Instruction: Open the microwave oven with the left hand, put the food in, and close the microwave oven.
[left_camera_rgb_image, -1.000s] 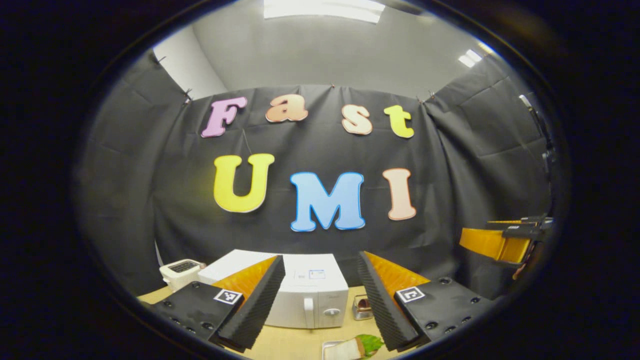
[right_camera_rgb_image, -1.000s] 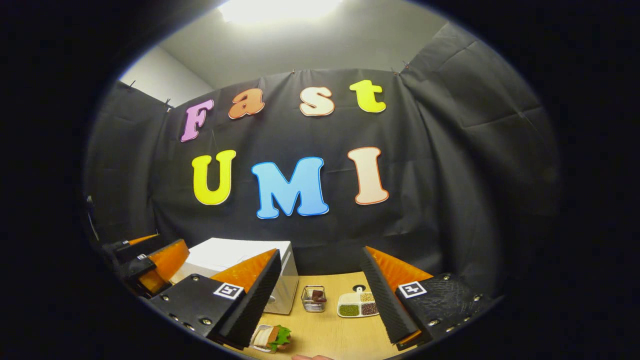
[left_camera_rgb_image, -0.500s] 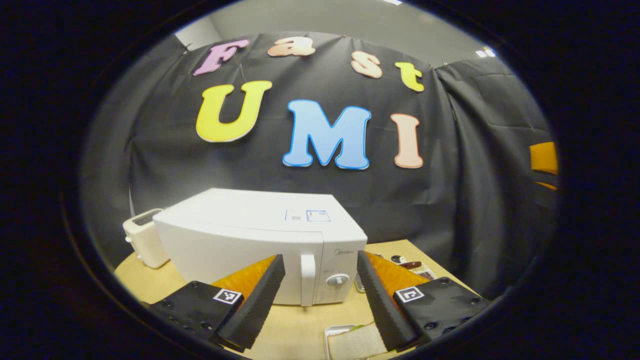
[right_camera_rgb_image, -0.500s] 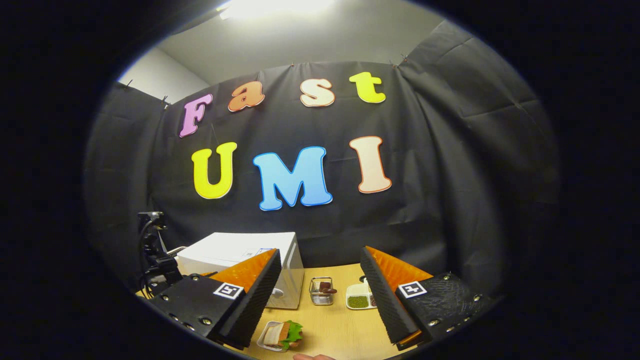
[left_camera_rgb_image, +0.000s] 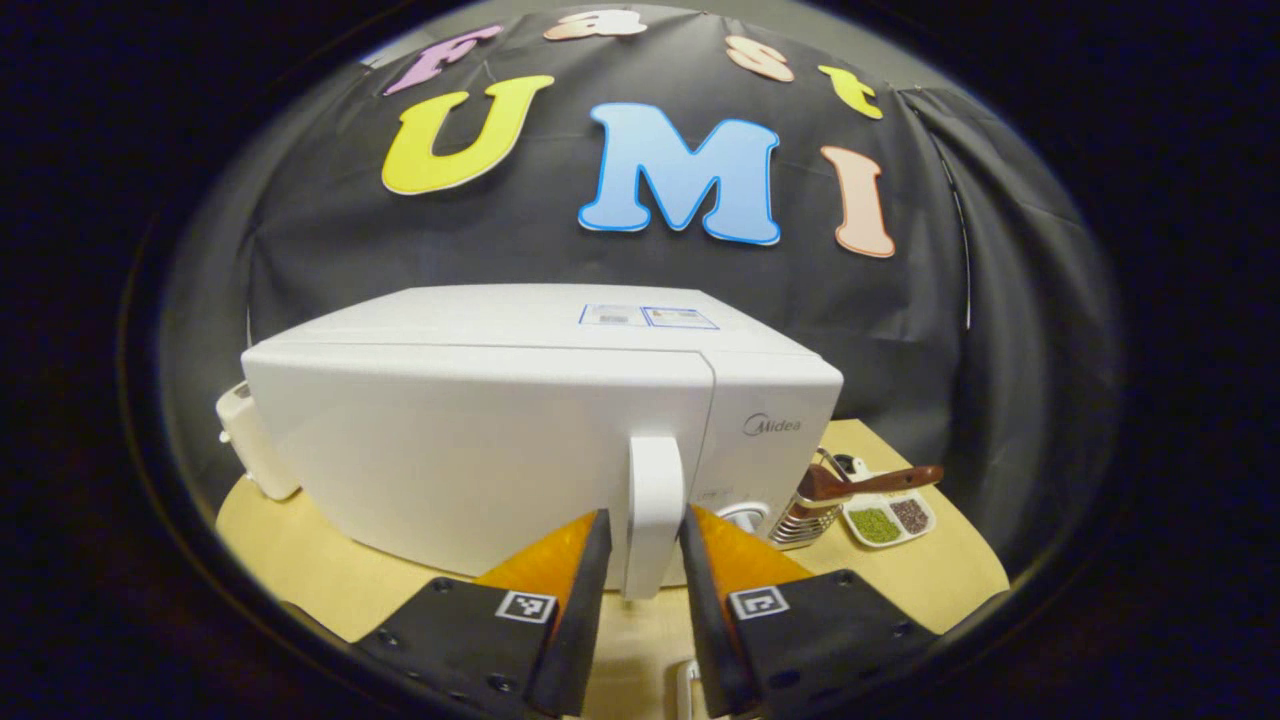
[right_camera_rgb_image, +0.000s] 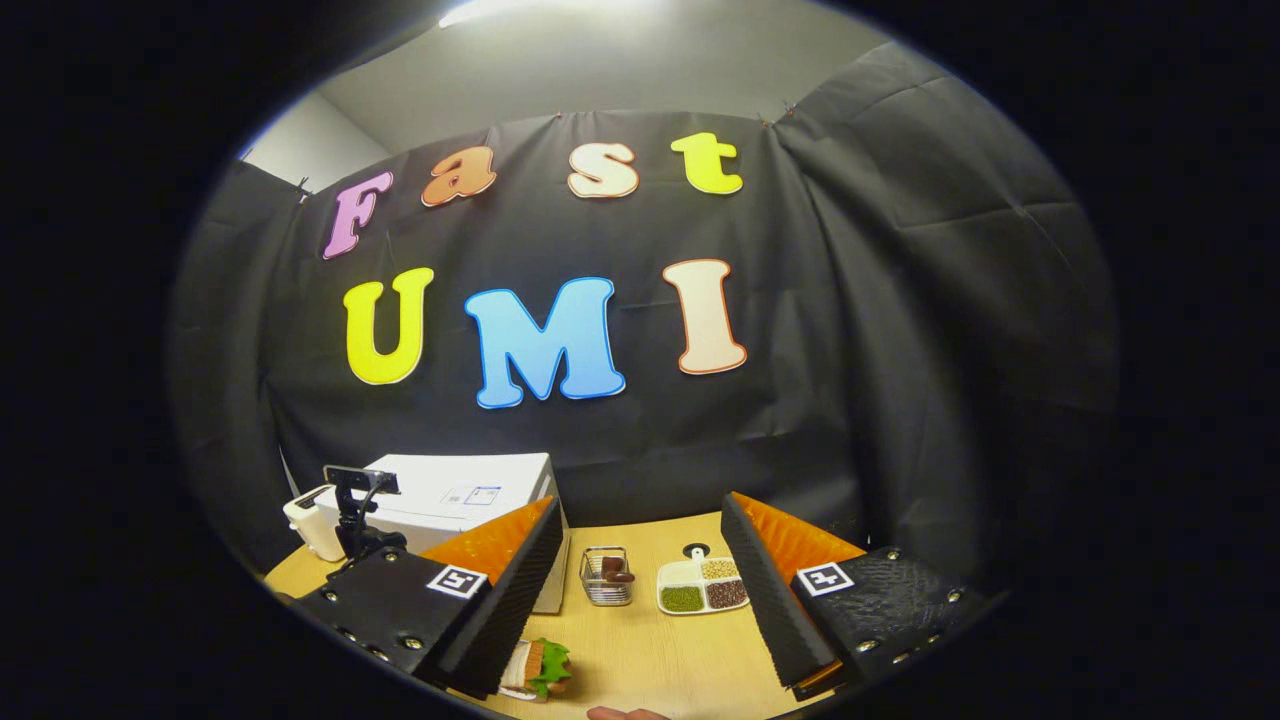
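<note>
The white microwave (left_camera_rgb_image: 480, 440) stands with its door closed. Its upright door handle (left_camera_rgb_image: 655, 470) sits between the fingers of my left gripper (left_camera_rgb_image: 645, 515), which is shut on it, one finger against each side. In the right gripper view the microwave (right_camera_rgb_image: 470, 495) is at the far left, with the left gripper's body (right_camera_rgb_image: 355, 505) in front of it. My right gripper (right_camera_rgb_image: 640, 510) hangs open above the table with nothing between its fingers. The food, a sandwich with lettuce on a small white tray (right_camera_rgb_image: 535, 668), lies just below its left finger.
A white toaster (left_camera_rgb_image: 245, 440) stands left of the microwave. To its right are a wire basket (right_camera_rgb_image: 605, 575) and a divided dish of grains (right_camera_rgb_image: 700, 590). All rest on a wooden table (right_camera_rgb_image: 640, 650) ringed by black cloth walls.
My left gripper has moved forward and down to the microwave door and narrowed its fingers around the handle. The right gripper has stayed open and drifted only slightly.
</note>
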